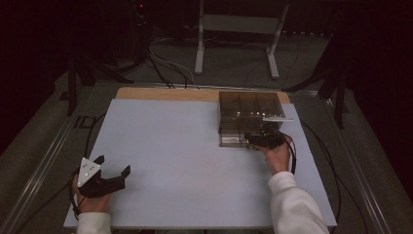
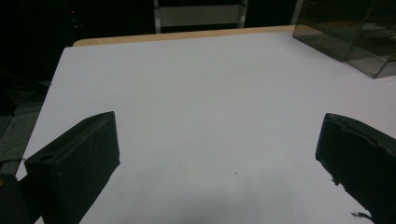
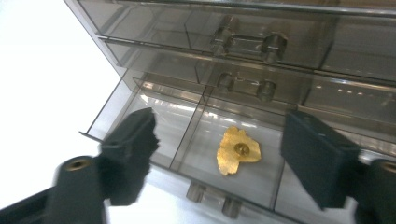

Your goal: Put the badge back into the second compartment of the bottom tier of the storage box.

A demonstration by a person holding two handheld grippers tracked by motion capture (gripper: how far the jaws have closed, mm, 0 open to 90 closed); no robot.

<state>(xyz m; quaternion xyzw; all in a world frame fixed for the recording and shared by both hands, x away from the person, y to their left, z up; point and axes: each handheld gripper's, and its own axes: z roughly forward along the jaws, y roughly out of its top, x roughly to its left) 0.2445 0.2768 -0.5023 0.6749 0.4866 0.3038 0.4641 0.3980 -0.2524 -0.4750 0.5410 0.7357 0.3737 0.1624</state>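
A smoky clear plastic drawer unit (image 1: 248, 112) stands at the back right of the white table top (image 1: 185, 161). Its bottom drawer (image 3: 154, 121) is pulled out and split into compartments. A flat gold-coloured piece (image 3: 238, 150) with a small round stud lies in the middle compartment. My right gripper (image 1: 260, 140) hovers just above that open drawer; in the right gripper view its jaws (image 3: 222, 128) stand open, with the gold piece lying free below them. My left gripper (image 1: 114, 164) rests at the table's front left, open and holding nothing (image 2: 219, 126).
Two shut drawers with clear handles (image 3: 243, 39) sit above the open one. A wooden strip (image 1: 165, 93) runs along the table's far edge. Behind it are a grey metal stand (image 1: 238, 29) and cables (image 1: 165, 68) on the floor. The drawer unit's corner (image 2: 345, 32) appears at the left gripper view's top right.
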